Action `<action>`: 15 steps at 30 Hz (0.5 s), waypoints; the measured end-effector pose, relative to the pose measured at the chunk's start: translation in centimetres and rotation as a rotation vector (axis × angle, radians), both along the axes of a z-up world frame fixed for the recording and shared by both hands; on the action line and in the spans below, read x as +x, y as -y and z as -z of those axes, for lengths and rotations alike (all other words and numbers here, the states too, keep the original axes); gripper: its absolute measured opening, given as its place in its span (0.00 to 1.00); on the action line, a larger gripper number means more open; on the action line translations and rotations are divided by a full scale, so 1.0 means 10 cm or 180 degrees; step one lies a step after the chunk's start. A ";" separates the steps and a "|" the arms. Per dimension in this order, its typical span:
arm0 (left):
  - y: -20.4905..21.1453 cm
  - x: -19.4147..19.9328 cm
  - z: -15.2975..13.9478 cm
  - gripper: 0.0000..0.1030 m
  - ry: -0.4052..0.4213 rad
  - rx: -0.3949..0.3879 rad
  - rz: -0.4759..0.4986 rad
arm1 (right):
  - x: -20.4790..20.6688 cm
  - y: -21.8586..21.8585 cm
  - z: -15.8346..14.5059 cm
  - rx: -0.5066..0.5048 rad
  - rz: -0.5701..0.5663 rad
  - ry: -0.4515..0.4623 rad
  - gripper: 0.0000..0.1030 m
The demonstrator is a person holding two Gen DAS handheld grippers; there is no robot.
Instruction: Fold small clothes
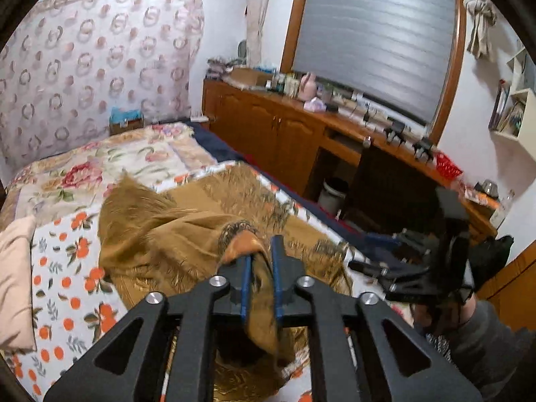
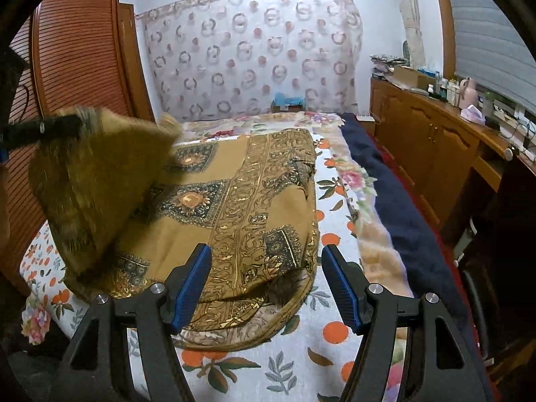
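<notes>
A mustard-brown patterned scarf with a fringe (image 2: 241, 201) lies on the bed. My left gripper (image 1: 261, 254) is shut on a bunched edge of the scarf (image 1: 174, 234) and holds it lifted above the bed; that raised part hangs at the left in the right wrist view (image 2: 90, 181), where the left gripper's tip (image 2: 43, 129) shows. My right gripper (image 2: 266, 261) is open and empty, just above the scarf's near edge. It also shows in the left wrist view (image 1: 418, 268) at the right.
The bed has an orange-print sheet (image 2: 301, 351), a floral quilt (image 1: 100, 167) and a navy blanket (image 2: 395, 207) along its right edge. A peach pillow (image 1: 13, 281) lies at the left. A wooden sideboard (image 1: 284, 127) with clutter runs along the right. A louvred wardrobe (image 2: 77, 60) stands left.
</notes>
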State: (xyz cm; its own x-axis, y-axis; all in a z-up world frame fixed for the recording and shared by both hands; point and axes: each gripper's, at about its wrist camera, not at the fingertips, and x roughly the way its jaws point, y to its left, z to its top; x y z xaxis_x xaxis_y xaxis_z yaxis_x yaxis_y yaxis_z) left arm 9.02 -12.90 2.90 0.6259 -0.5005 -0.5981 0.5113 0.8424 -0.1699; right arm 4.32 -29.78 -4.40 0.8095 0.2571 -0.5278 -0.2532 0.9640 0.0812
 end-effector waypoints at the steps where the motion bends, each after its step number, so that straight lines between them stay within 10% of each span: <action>1: -0.03 -0.03 0.04 0.27 0.0017 0.0039 -0.0013 | 0.00 0.04 0.01 0.0003 -0.0006 -0.0005 0.68; 8: -0.24 -0.15 0.14 0.73 0.0113 0.0210 -0.0197 | 0.08 0.03 0.01 0.0013 -0.0029 -0.0026 0.68; 15: -0.63 -0.18 0.26 0.76 0.0174 0.0232 -0.0582 | 0.17 -0.20 -0.08 -0.0088 -0.0219 0.0028 0.68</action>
State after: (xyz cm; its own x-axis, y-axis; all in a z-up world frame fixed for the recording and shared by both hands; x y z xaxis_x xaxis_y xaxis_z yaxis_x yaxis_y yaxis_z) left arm 7.25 -6.60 0.33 0.7350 -0.3321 -0.5911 0.3554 0.9312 -0.0813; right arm 5.98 -27.80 -3.56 0.7951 0.2976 -0.5284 -0.3194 0.9462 0.0522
